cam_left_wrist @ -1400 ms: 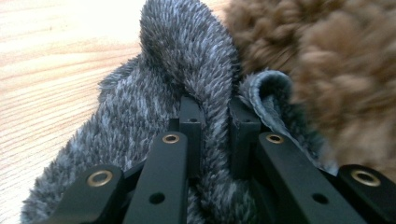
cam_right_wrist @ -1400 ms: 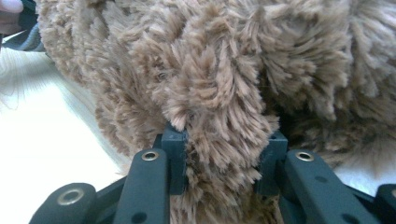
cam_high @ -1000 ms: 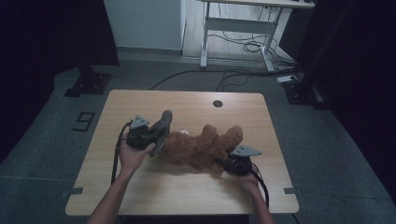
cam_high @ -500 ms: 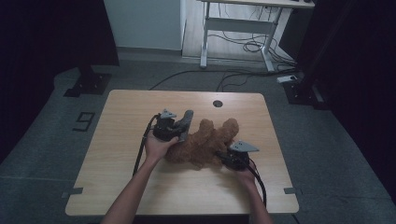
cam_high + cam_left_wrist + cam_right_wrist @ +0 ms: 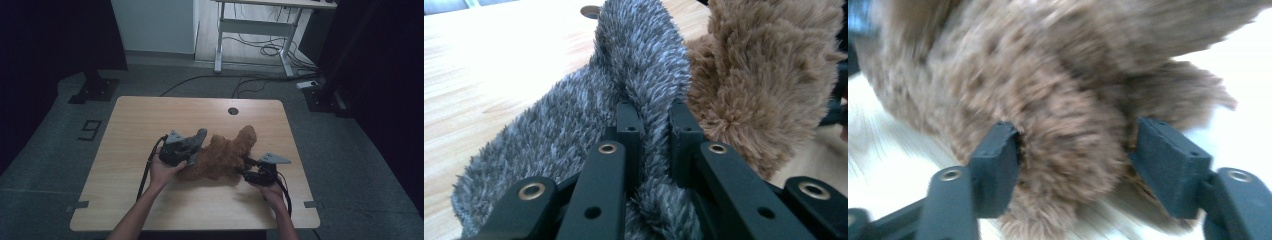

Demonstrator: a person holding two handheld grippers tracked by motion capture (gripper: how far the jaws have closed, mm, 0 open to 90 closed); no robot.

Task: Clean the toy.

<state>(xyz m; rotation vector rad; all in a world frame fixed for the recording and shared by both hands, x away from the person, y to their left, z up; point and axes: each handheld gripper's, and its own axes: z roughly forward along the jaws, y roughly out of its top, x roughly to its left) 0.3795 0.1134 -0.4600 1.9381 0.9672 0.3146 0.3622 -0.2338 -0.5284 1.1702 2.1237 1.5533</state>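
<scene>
A brown plush toy (image 5: 225, 152) lies on the wooden table (image 5: 150, 120), with a grey furry part (image 5: 199, 136) at its left end. My left gripper (image 5: 194, 150) is shut on that grey fur (image 5: 639, 55), which bulges up between the two pads (image 5: 630, 125); the brown plush (image 5: 764, 75) sits just right of it. At the toy's right end is my right gripper (image 5: 245, 167). Its jaws have just been opening and now stand apart, with a tuft of the brown plush (image 5: 1048, 75) between them, so the right gripper (image 5: 1073, 155) is open.
A round cable hole (image 5: 233, 110) sits near the table's far edge. Beyond the table stand a white desk frame (image 5: 255, 30) and loose floor cables (image 5: 260, 50). A "9" mark (image 5: 90, 130) is on the floor at the left. Bare tabletop spreads to the left and front.
My left hand has carried the grey fur rightward toward the plush, then slightly nearer. The plush has bunched up and shifted right. The right hand has barely moved.
</scene>
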